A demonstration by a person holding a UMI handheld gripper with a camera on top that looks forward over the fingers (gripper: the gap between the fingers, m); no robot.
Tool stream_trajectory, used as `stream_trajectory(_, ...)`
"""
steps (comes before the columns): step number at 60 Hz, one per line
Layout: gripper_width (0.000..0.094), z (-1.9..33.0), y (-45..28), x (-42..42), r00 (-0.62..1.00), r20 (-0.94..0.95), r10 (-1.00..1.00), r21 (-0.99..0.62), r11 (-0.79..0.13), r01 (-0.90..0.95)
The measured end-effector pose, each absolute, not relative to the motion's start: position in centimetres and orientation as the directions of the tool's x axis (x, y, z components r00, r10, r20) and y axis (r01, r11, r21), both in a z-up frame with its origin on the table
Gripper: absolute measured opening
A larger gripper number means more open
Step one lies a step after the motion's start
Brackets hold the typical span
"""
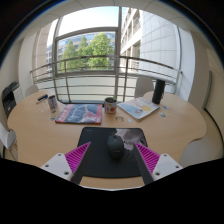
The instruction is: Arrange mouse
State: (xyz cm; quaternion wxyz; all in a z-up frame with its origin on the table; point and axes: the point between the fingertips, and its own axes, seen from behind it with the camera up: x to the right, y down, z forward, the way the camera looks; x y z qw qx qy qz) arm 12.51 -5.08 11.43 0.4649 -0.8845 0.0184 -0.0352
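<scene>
A dark mouse (116,146) rests on a black mouse mat (98,140) on the round wooden table (45,130). It stands between my fingers, with a clear gap to each magenta pad. My gripper (112,160) is open, its fingers (76,158) spread wide at either side of the mat's near part. The near half of the mouse is in shadow.
Beyond the mat lie a colourful magazine (78,113), a cup (110,104), a book (139,109) and a black box (158,91). A dark device (53,104) stands at the left. A railing and large windows close off the far side.
</scene>
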Motion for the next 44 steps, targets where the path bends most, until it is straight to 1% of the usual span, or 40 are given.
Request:
stream_trajectory(6, 0.0846, 14.7, -9.8, 11.6, 0.994, 0.064, -0.086, -0.842, -0.539, 0.008)
stream_trajectory(15, 0.0842, 17.6, -17.0, 9.8, 0.992, 0.070, -0.104, -0.851, -0.525, 0.005)
stream_trajectory(22, 0.0846, 18.3, -21.5, 8.6, 0.991, 0.087, -0.105, -0.844, -0.535, 0.017)
stream_trajectory(28, 0.0845, 18.3, -24.2, 7.8, 0.991, 0.088, -0.102, -0.842, -0.539, 0.020)
stream_trajectory(44, 0.0846, 19.1, -26.3, 7.3, 0.990, 0.104, -0.100, -0.842, -0.538, 0.035)
